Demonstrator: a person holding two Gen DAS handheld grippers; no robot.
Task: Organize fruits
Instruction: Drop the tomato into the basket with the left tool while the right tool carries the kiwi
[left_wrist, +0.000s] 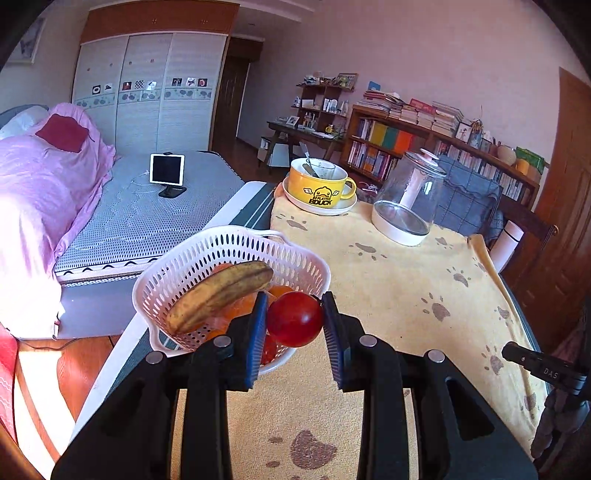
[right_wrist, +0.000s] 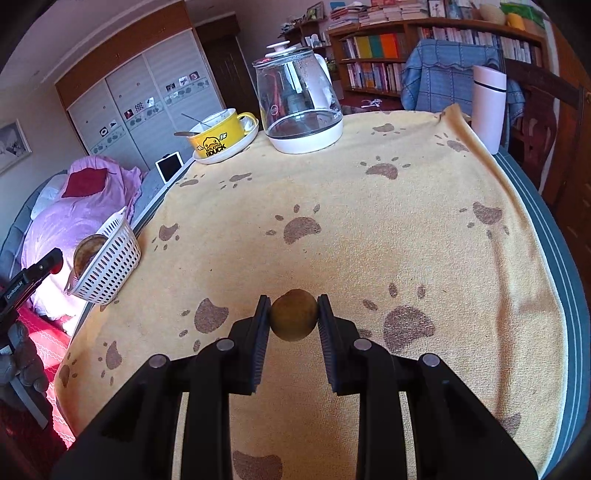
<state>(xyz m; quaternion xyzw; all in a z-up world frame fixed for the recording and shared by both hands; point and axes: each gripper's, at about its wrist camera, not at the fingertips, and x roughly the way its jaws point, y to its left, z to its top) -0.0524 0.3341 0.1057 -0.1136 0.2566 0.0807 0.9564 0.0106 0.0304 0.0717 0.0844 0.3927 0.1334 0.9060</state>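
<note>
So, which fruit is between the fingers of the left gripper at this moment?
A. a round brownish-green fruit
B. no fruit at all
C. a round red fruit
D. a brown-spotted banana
C: in the left wrist view the left gripper is closed on the round red fruit, beside the white basket in which the banana lies; the brownish-green fruit sits in the right gripper.

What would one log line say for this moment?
left claw: shut on red fruit, over basket | right claw: shut on brown fruit

Open cloth (right_wrist: 369, 229); kettle (right_wrist: 299, 99), mug (right_wrist: 218, 138) far edge.
</note>
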